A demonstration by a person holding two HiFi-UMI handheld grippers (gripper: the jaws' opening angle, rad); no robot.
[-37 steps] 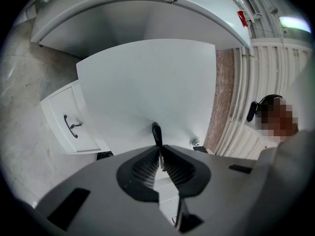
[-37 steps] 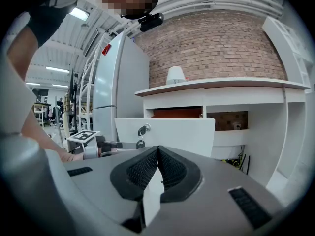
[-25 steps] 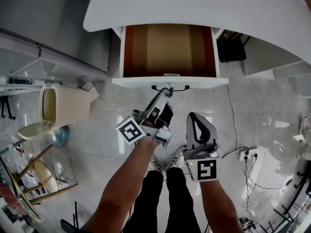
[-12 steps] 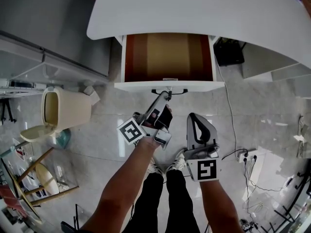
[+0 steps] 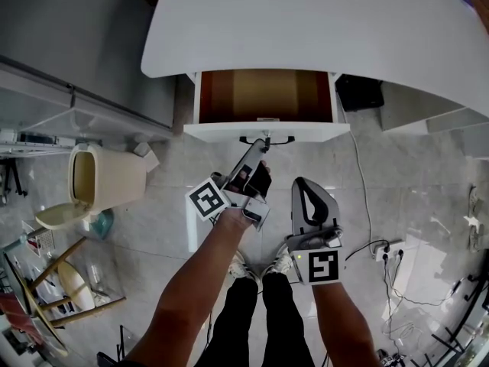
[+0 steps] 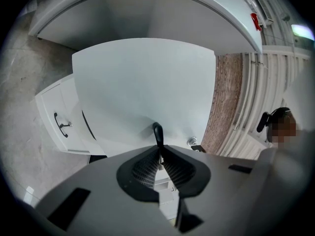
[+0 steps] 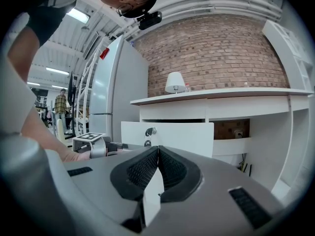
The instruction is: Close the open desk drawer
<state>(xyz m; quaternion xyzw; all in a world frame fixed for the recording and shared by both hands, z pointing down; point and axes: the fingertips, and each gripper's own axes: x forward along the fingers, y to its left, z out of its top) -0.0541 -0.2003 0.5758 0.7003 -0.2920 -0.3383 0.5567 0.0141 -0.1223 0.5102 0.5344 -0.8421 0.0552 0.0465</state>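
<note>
I look down on the drawer [image 5: 229, 131], which juts toward me from under the desk top [image 5: 321, 21]. Its handle [image 5: 284, 139] faces me. The left gripper [image 5: 263, 143] meets that handle. The right gripper [image 5: 305, 183] sits to its right, nearer me. A bin [image 5: 114, 176] stands far left.

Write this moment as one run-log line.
drawer: partly open | left gripper: shut on handle | right gripper: shut, empty, clear of drawer

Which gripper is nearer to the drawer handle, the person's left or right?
Left. The left gripper is closed on the drawer handle; the right gripper, jaws together, hangs clear of it, back toward the person.
</note>
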